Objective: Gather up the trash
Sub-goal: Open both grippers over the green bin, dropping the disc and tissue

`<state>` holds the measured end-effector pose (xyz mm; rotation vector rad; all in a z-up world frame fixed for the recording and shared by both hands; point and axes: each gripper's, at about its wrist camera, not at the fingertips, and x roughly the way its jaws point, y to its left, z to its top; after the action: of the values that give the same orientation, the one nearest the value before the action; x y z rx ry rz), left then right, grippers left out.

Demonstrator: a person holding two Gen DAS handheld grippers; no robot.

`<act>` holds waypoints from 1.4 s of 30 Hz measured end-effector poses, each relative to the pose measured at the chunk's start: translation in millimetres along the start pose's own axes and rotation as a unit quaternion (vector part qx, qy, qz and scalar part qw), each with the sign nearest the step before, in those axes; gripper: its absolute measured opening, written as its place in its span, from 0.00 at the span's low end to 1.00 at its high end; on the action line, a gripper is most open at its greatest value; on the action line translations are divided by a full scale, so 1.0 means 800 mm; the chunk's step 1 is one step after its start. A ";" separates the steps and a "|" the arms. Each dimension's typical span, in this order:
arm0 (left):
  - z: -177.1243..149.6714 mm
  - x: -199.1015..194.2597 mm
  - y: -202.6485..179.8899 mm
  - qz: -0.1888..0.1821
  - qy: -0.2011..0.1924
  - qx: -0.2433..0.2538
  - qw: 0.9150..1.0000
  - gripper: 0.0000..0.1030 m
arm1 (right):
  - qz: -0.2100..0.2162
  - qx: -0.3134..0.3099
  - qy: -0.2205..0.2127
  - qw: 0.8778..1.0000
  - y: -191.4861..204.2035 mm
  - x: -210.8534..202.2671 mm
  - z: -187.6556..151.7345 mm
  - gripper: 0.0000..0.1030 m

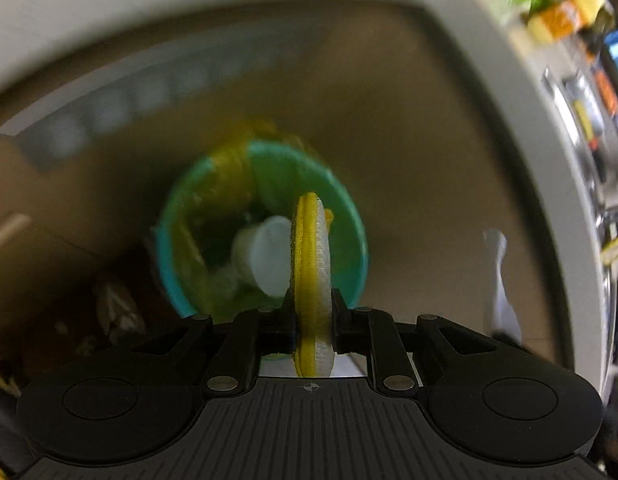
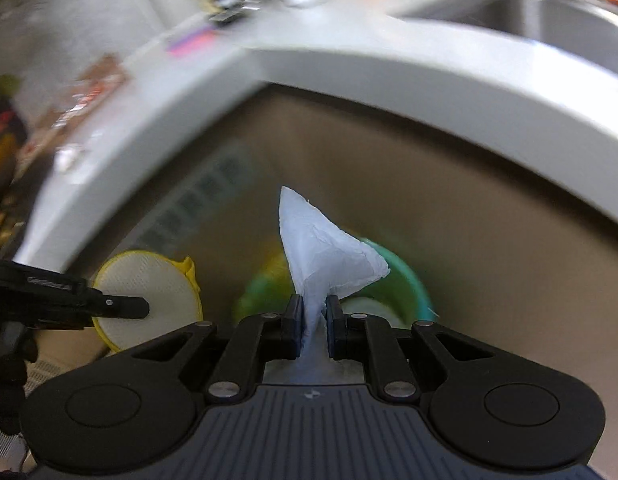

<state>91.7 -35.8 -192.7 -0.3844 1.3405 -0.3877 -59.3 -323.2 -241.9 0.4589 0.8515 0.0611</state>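
Note:
A green trash bin (image 1: 341, 216) with a yellow liner stands on the floor below the counter; white trash lies inside. My left gripper (image 1: 313, 312) is shut on a round yellow and white scrub pad (image 1: 313, 264), held edge-on above the bin. In the right wrist view the same pad (image 2: 149, 292) shows face-on at the left, pinched by the left gripper's fingers (image 2: 121, 307). My right gripper (image 2: 312, 320) is shut on a crumpled white tissue (image 2: 325, 256), held above the bin (image 2: 405, 284). The tissue also shows in the left wrist view (image 1: 499, 280).
A grey countertop edge (image 1: 509, 60) curves over the bin, with colourful packets (image 1: 557, 12) on it. A steel sink (image 2: 569, 20) sits at the upper right. A brown cabinet front (image 2: 489, 240) stands behind the bin. Crumpled paper (image 1: 117, 312) lies on the floor at the left.

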 end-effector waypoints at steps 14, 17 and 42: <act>0.046 0.199 -0.004 0.012 0.032 0.048 0.998 0.22 | -0.108 0.016 0.032 0.994 -0.027 -0.010 -0.066 0.12; 0.048 0.173 0.001 0.006 0.015 0.038 0.999 0.22 | -0.099 0.020 0.033 0.994 -0.022 -0.005 -0.051 0.12; -0.024 -0.082 0.089 -0.015 -0.120 -0.012 0.993 0.22 | -0.048 0.112 0.203 0.972 0.015 0.293 0.049 0.51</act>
<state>64.7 57.3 -174.5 -0.4566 1.1065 -0.3395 127.1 -272.2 -381.5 0.6273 1.2897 -0.0329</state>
